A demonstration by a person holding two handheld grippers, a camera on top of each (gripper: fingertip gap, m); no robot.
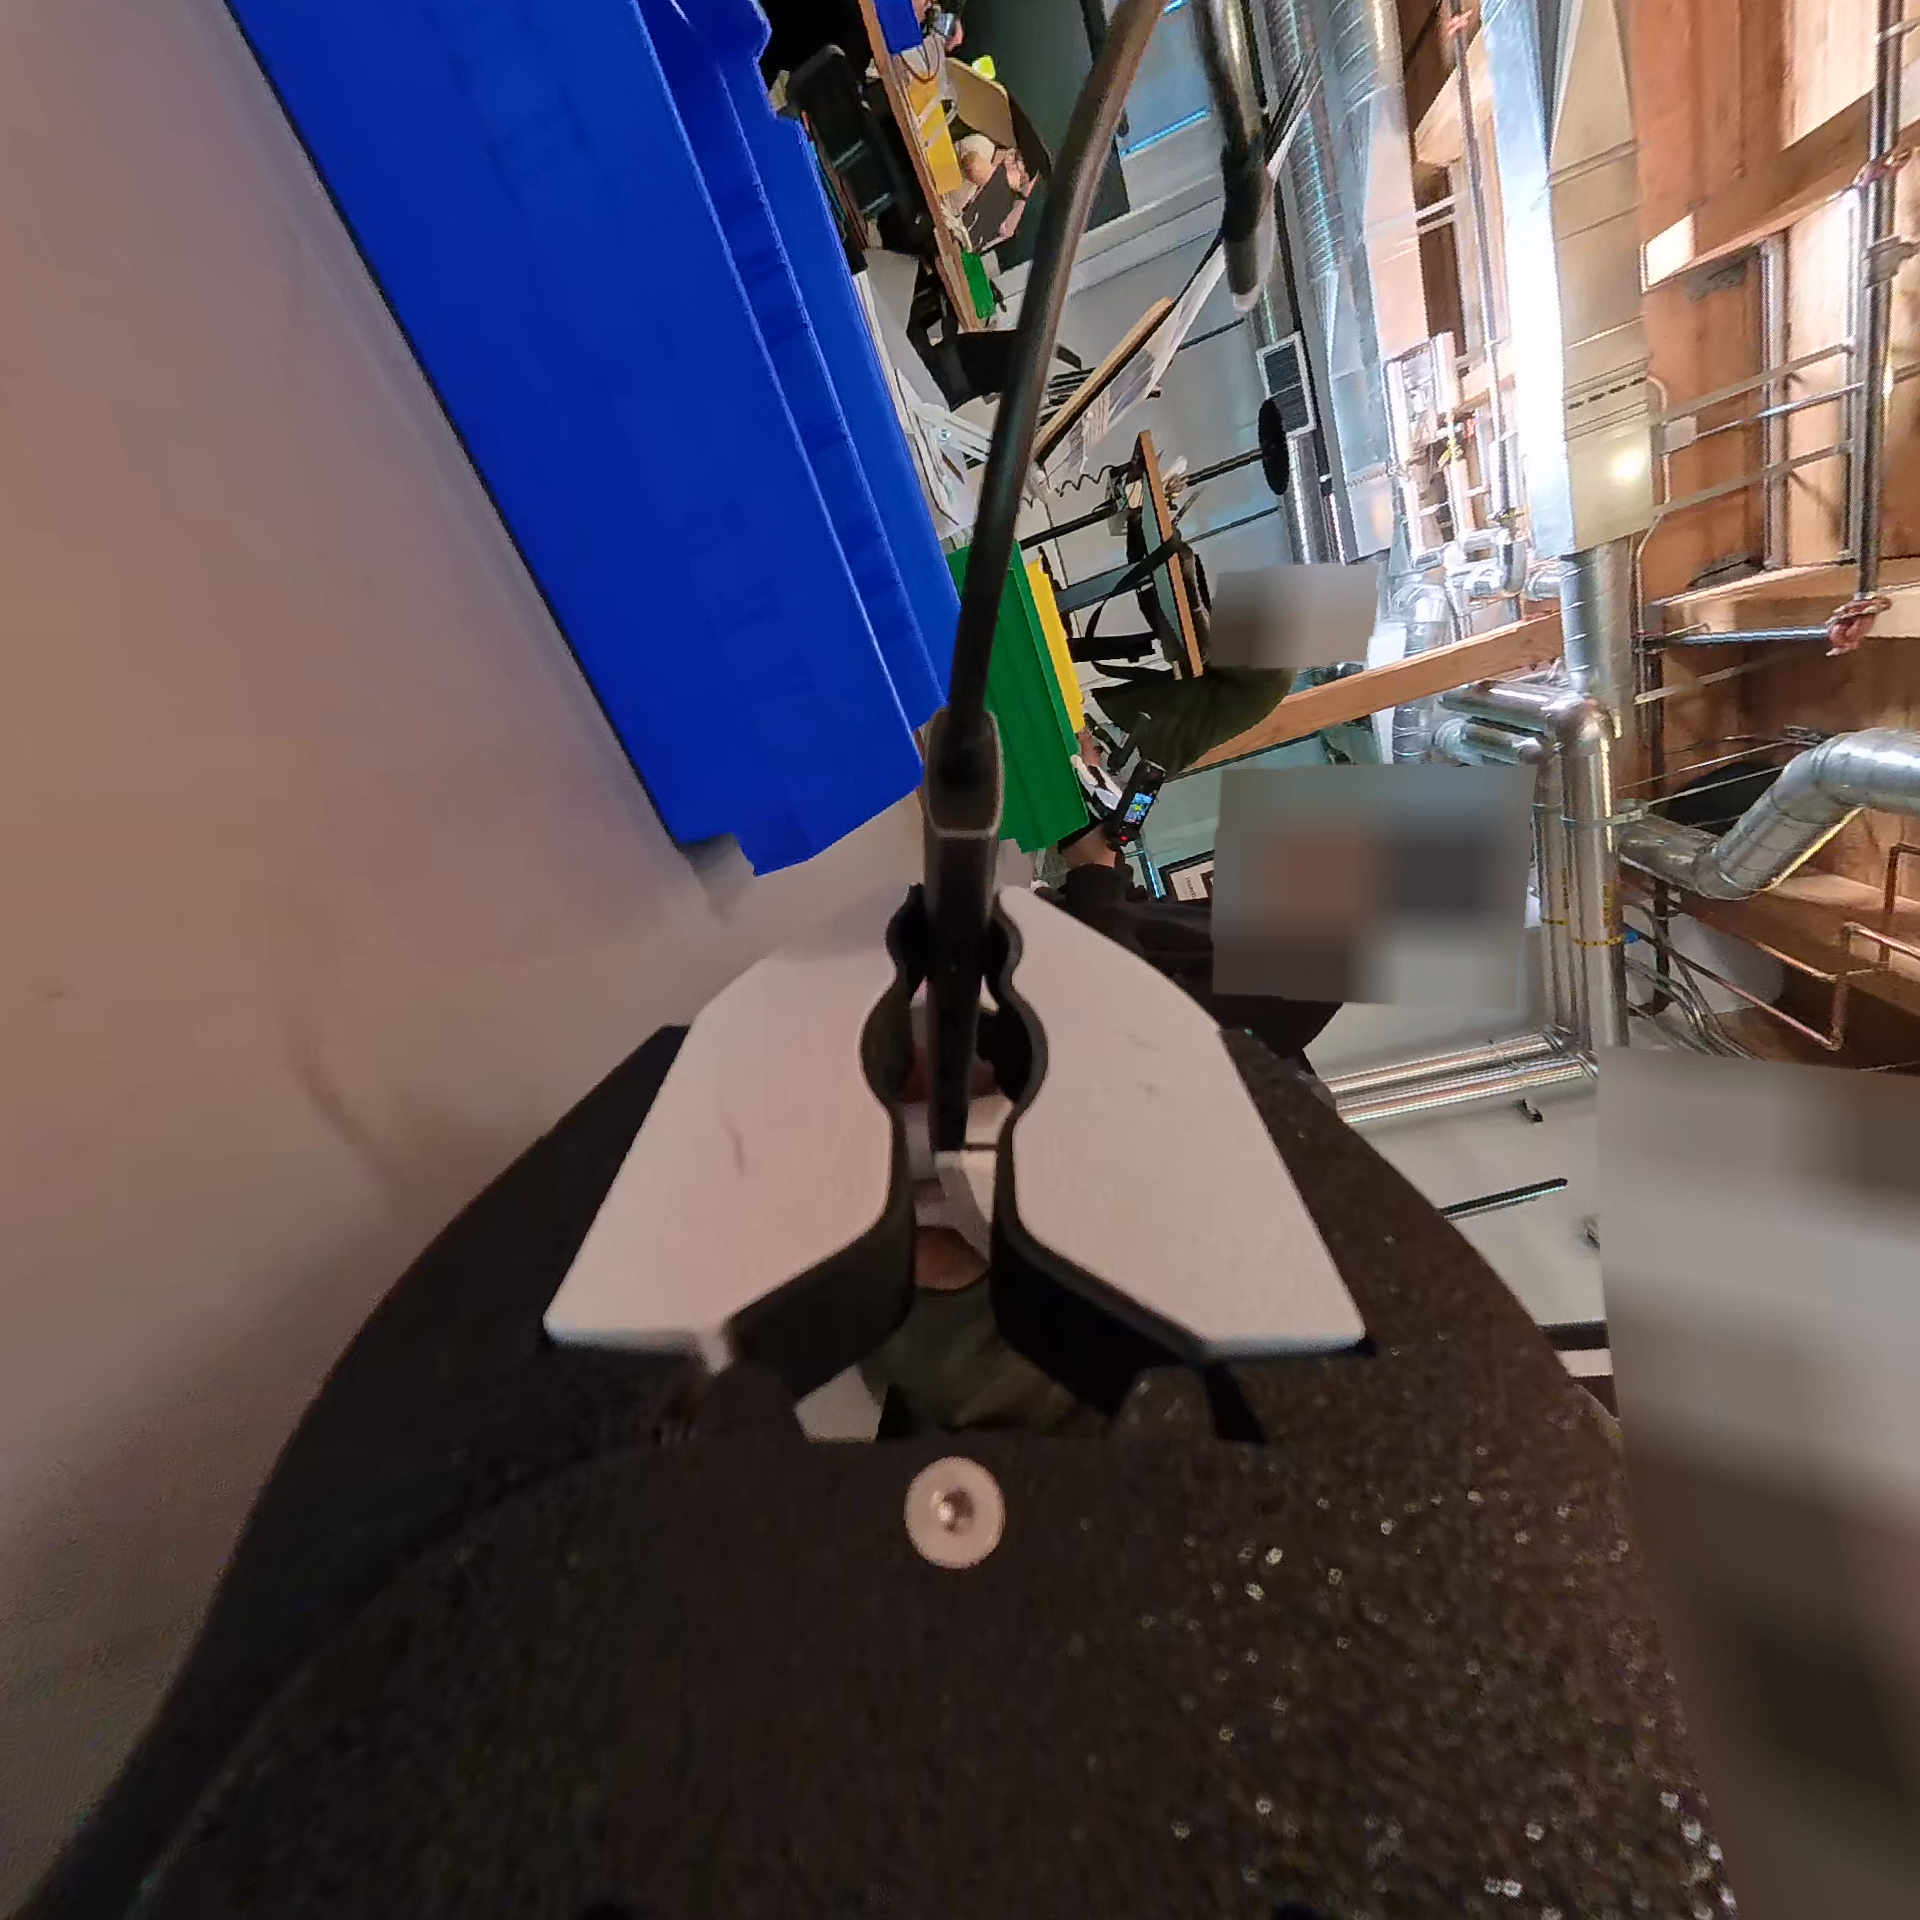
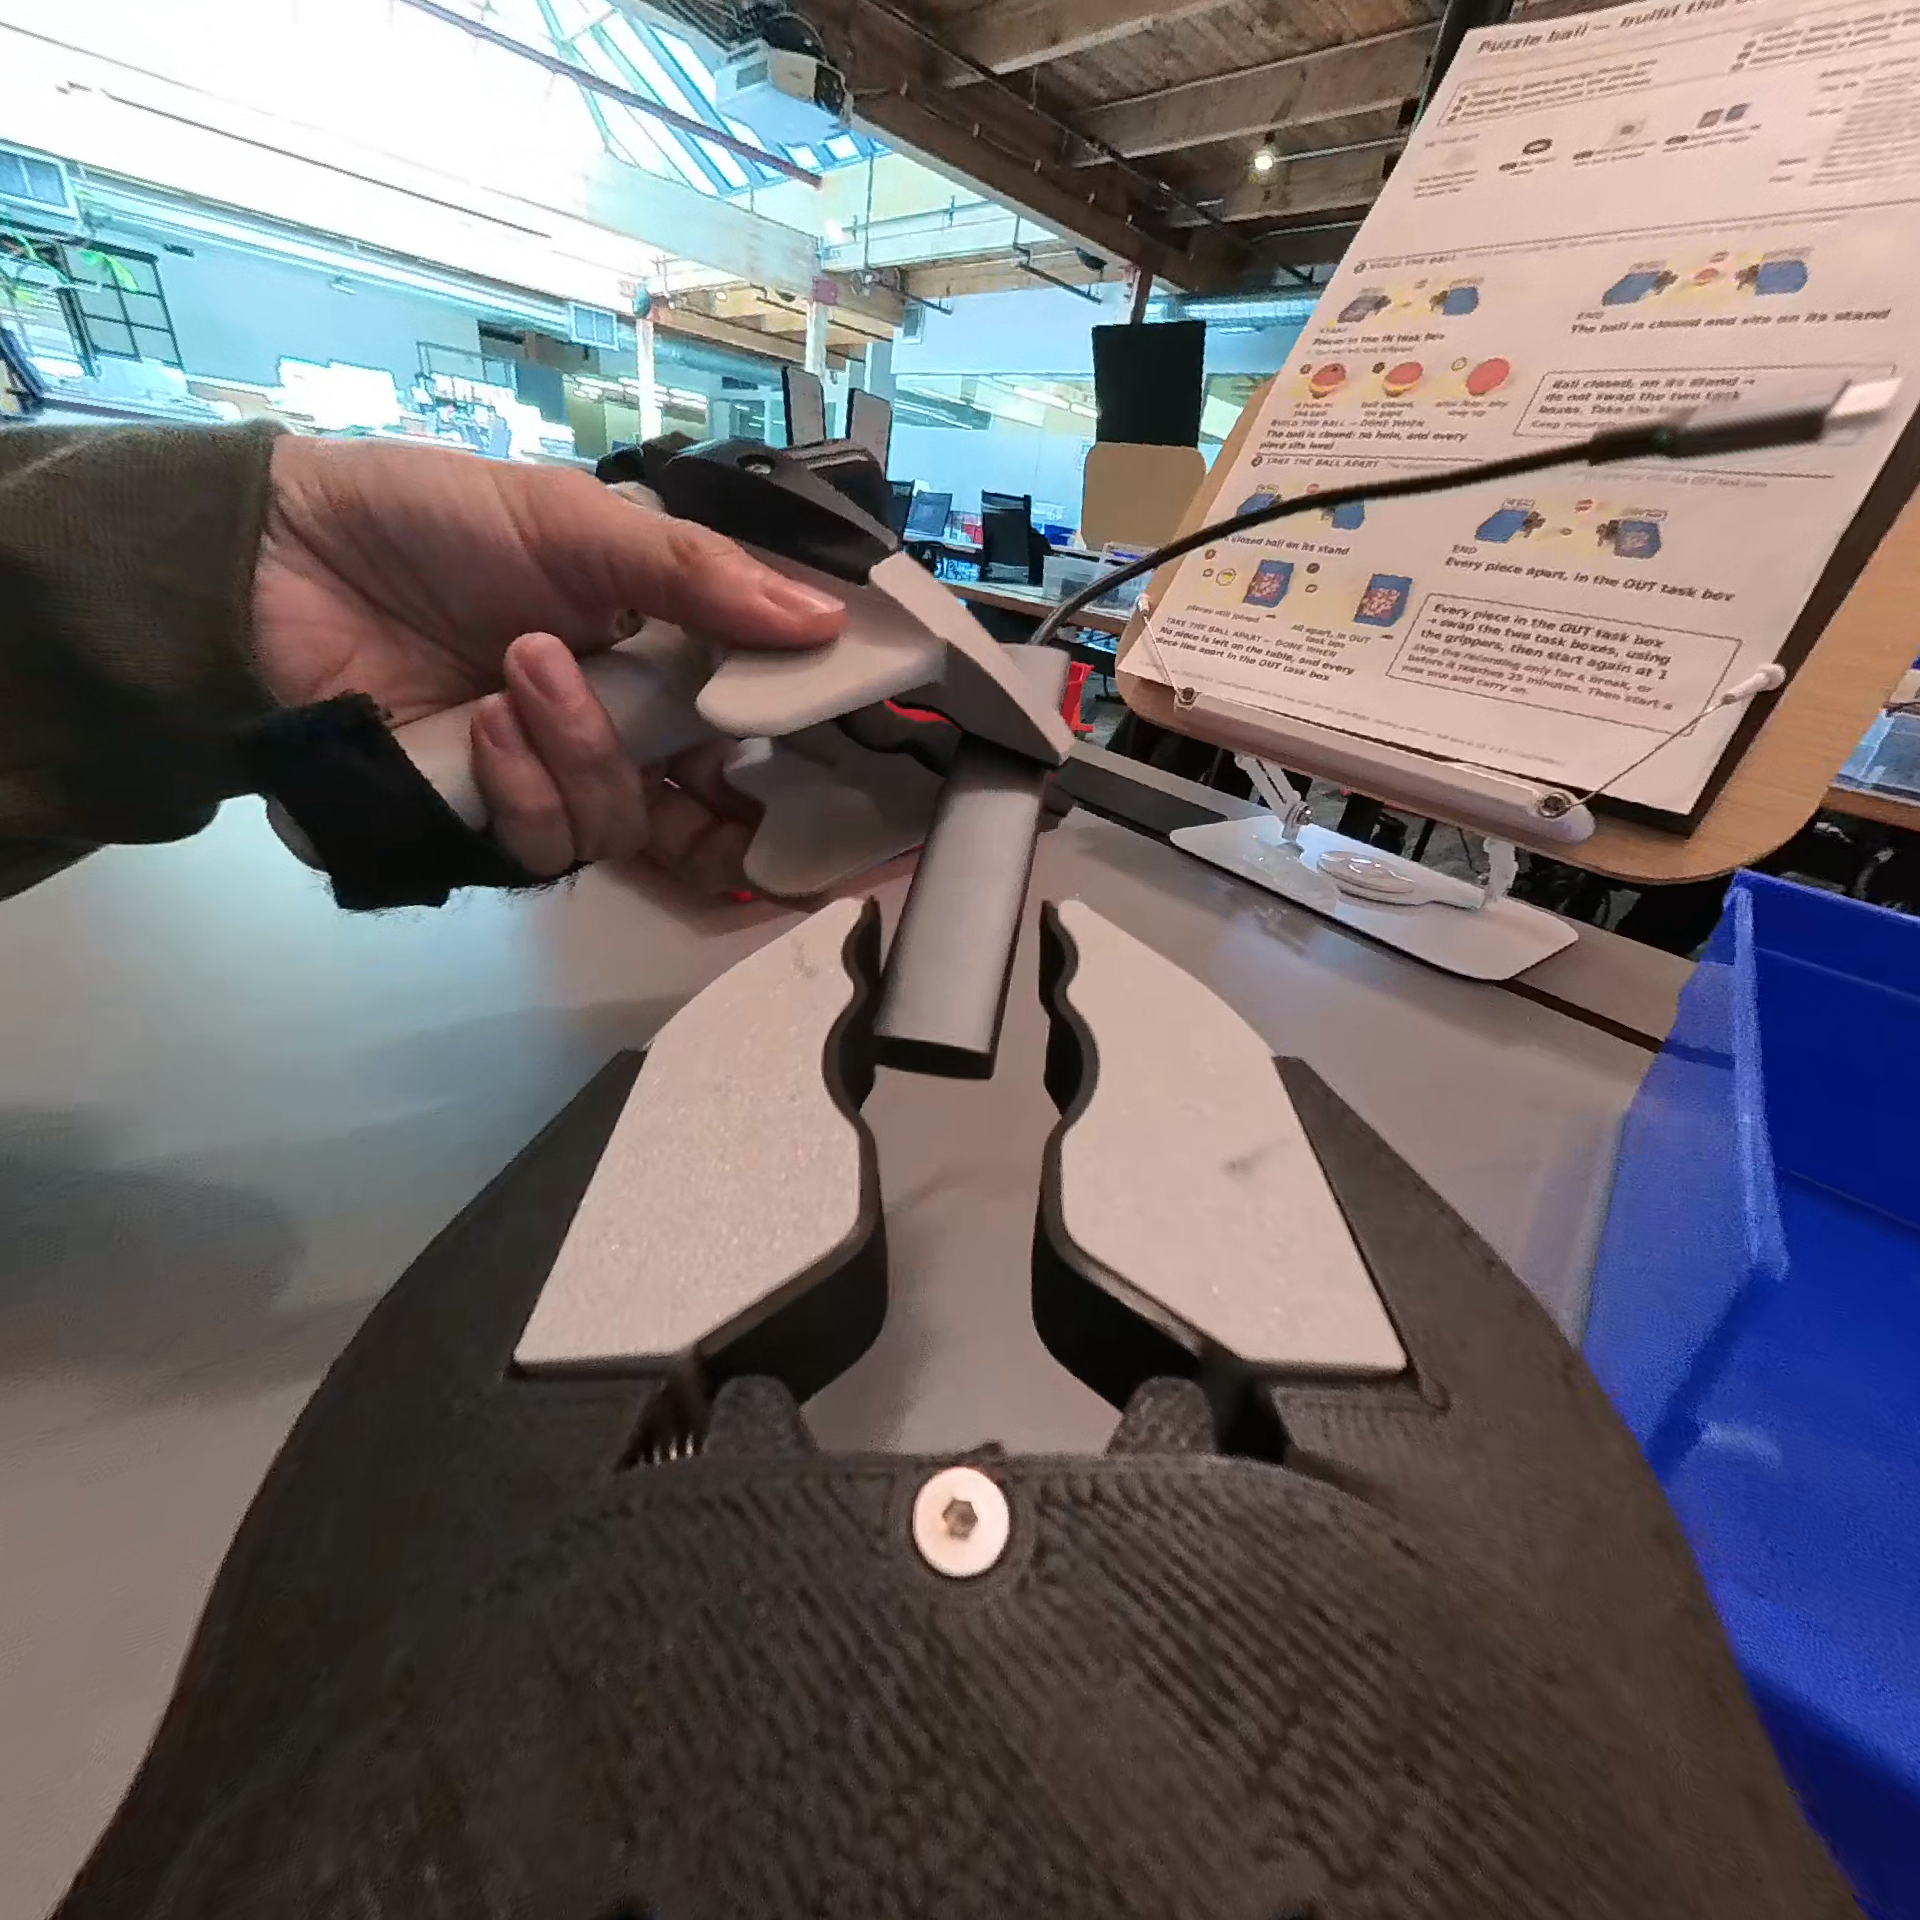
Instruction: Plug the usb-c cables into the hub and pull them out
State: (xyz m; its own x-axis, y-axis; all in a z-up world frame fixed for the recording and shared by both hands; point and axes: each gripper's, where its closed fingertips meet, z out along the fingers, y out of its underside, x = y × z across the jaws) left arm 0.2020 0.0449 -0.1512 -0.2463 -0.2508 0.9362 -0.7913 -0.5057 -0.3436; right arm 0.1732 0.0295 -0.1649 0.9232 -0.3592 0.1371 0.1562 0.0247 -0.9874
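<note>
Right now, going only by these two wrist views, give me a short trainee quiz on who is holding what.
1. True or false: the right gripper is clamped shut on the hub.
2. Multiple choice: what holds the hub up? A) the left gripper, shut on it; B) the right gripper alone; C) nothing, it lies flat on the table.
3. Short answer: is the plug at the end of the black cable inserted in anything?

Key
1. False: its fingers stand apart, with the hub's lower end between them.
2. A.
3. No: it hangs free in the air, in front of the instruction sheet.
</note>
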